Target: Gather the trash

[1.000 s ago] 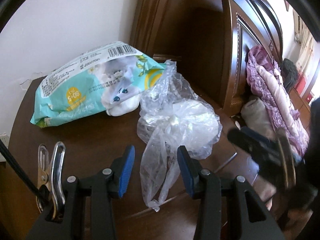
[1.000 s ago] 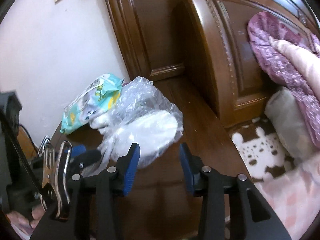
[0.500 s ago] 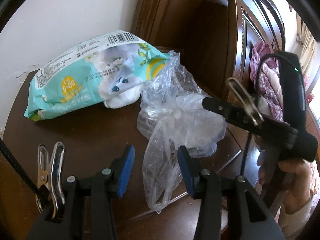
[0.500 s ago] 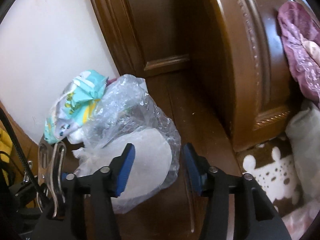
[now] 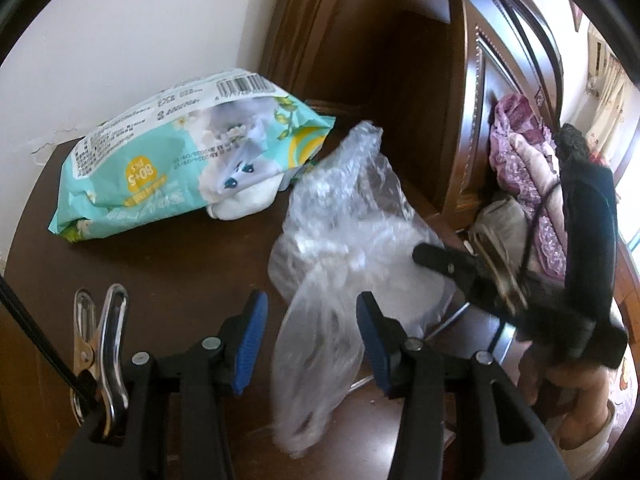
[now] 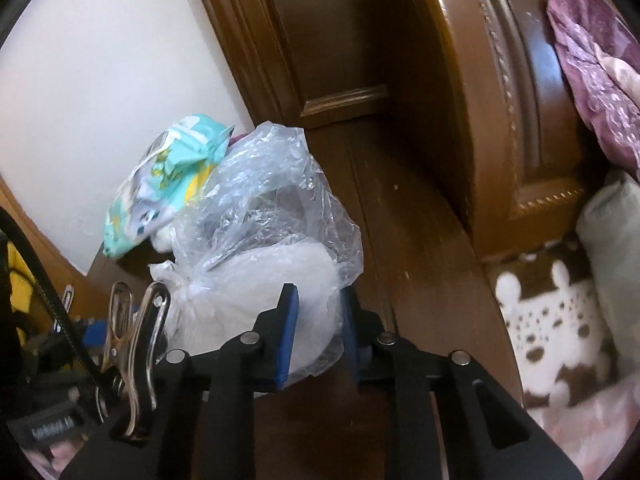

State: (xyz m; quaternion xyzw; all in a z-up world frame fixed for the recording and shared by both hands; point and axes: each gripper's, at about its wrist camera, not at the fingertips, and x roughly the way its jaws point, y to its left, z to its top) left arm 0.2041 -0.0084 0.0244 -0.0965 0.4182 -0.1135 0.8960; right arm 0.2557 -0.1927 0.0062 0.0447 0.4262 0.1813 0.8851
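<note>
**Right jaws closing round the clear bag on the dark wooden top**

In my left wrist view, the crumpled clear plastic bag [image 5: 348, 264] sits centre frame on the dark brown wooden tabletop [image 5: 160, 264], its lower tail blurred and trailing down between my fingers. My left gripper [image 5: 308, 340] stands wide, its blue-padded fingers [image 5: 250, 338] either side of that tail and gripping nothing that I can see. At the right of the frame my right gripper [image 5: 424, 256] reaches in from the side, its black tip against the bag's white bulge.

From the right wrist view, the right gripper [image 6: 316, 334] is drawn in narrow with the bag's lower edge [image 6: 280, 240] lying between its blue pads [image 6: 288, 336]. The plastic fills the gap, so I read it as pinched (though whether both pads bear firmly on it, I cannot tell).

In the upper left of the left wrist view lies a teal and white soft pack of wipes with a barcode [image 5: 184, 152], resting on the tabletop just beside the bag; it touches the bag at its right end. Behind both stands the carved dark wooden headboard [image 5: 472, 120], and at the right edge a heap of purple and pink bedding [image 5: 524, 168]. A silver metal clip [image 5: 106, 344] hangs at the lower left.
</note>
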